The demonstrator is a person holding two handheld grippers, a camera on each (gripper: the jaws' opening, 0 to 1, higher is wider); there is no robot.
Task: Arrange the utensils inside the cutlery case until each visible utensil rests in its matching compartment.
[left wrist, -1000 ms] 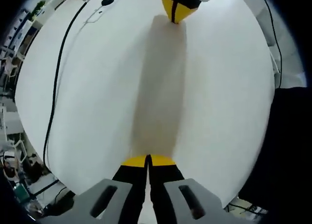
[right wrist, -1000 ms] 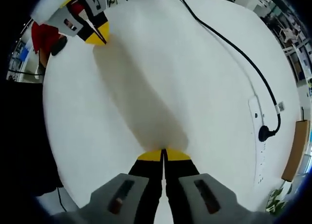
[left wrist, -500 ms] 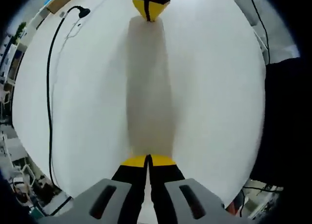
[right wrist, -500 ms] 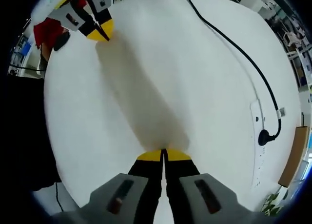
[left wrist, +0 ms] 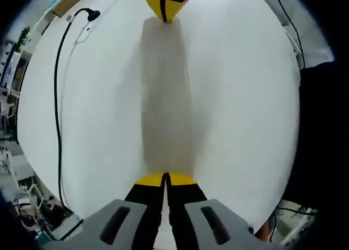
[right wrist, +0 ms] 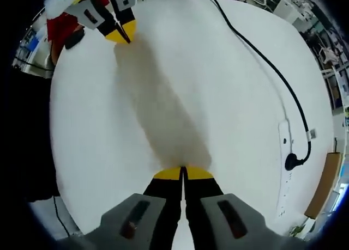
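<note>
In the left gripper view, the left gripper (left wrist: 166,176), black with yellow tips, rises from the bottom with its two jaws pressed flat together and nothing between them, its tips resting on or just above the broad white round tabletop (left wrist: 240,97). Straight ahead at the top edge of that view, the right gripper (left wrist: 165,7) points back toward it, its yellow tips likewise closed with only a thin dark seam between them; a long soft grey shadow (left wrist: 166,97) runs across the table from one pair of tips to the other. A thin black power cable (left wrist: 56,97) curves along the table's left side and ends in a black plug (left wrist: 91,13) near the far edge. In the right gripper view, the right gripper (right wrist: 182,172) comes up from the bottom, jaws shut tight and empty, and the left gripper (right wrist: 122,31) enters at upper left, grey-bodied with yellow tips closed to a point. The cable (right wrist: 262,59) there sweeps down the right side to its plug (right wrist: 292,162) beside a white power strip (right wrist: 283,168). I cannot tell where the cutlery case or any utensil lies relative to either claw; the table between the two grippers is plain white surface and shadow.
</note>
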